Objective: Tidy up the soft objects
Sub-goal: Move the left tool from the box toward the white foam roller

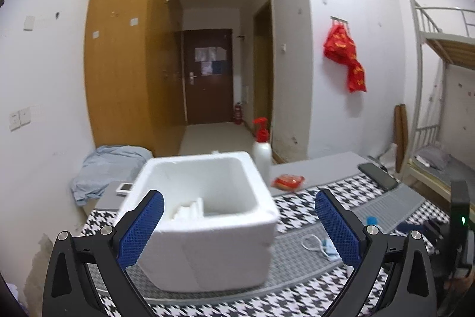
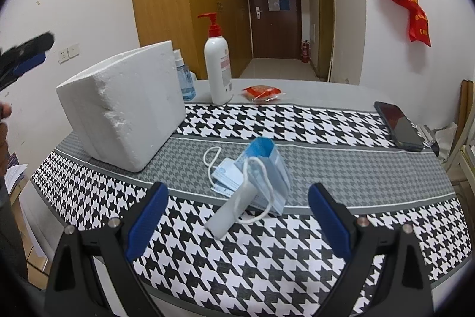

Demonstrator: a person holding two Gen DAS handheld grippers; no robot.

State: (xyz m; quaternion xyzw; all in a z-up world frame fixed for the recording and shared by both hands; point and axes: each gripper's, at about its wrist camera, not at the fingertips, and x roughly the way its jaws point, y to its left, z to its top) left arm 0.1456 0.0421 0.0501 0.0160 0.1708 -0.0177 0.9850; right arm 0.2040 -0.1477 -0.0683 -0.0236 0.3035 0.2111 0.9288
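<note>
judging by how it drooped, the face mask point(image 2: 261, 168) nearest the right gripper point(image 2: 237, 216) looked almost weightless and wholly limp: thin pleated fabric that would buckle under any push and slide easily on the smooth cloth. it lay between and just beyond that gripper's blue pads point(image 2: 148, 216), which stood wide apart and held nothing. the safest hold seemed to be across the folded body, where several layers bunched together; the ear loop point(image 2: 255, 189) was a thin cord, likely to slip out of flat pads. a pale stiff tube-like piece point(image 2: 230, 214) lay under the loop, and what it was could not be told; it might come up along with the mask.

in looks, the mask was light blue with a brighter blue inner fold standing up, white loops curling to the left and front, resting partly on the grey band and partly on the houndstooth tablecloth point(image 2: 267, 257).

further off to the left sat the white foam box point(image 1: 207, 216), light, rigid and crumbly at its edges, with white pieces point(image 1: 190, 210) already lying inside. the left gripper point(image 1: 237, 228) faced it with its jaws spread to either side of the near corner, gripping nothing. behind stood a pump bottle point(image 2: 218, 67), a red packet point(image 2: 262, 92) and a phone point(image 2: 397, 125).
</note>
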